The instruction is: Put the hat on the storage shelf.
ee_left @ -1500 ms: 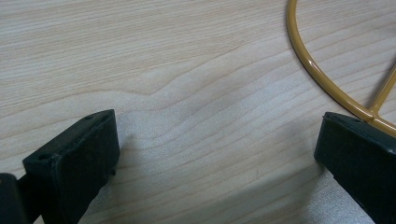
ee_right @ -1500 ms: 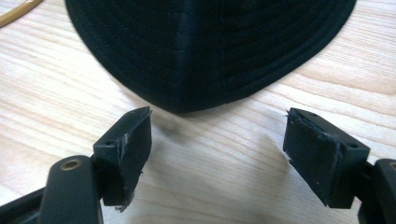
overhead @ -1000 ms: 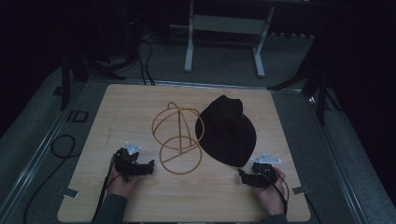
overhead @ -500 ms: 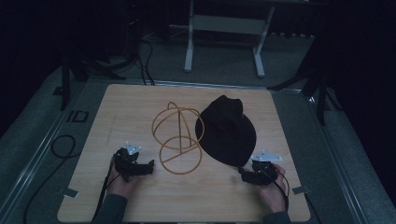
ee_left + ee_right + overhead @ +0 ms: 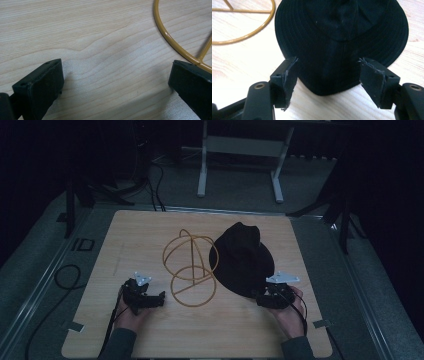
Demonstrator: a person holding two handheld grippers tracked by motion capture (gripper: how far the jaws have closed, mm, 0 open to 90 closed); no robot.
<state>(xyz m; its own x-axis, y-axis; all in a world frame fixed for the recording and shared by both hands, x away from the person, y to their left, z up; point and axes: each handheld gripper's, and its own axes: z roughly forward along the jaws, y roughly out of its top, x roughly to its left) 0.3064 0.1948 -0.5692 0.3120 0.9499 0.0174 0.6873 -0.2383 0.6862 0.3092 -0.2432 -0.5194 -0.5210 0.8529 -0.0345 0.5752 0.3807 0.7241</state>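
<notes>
Black hat (image 5: 342, 37) | brim edge between right gripper (image 5: 327, 80) jaws (apart)

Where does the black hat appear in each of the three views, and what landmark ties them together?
High view: the black hat lies right of centre on the wooden table, just beyond the right tool.
Left gripper view: not in it.
Right gripper view: the hat covers the upper middle, its near brim between the open jaws.
Shared landmark: the yellow wire frame, at the right edge in the left gripper view and upper left in the right gripper view.
</notes>
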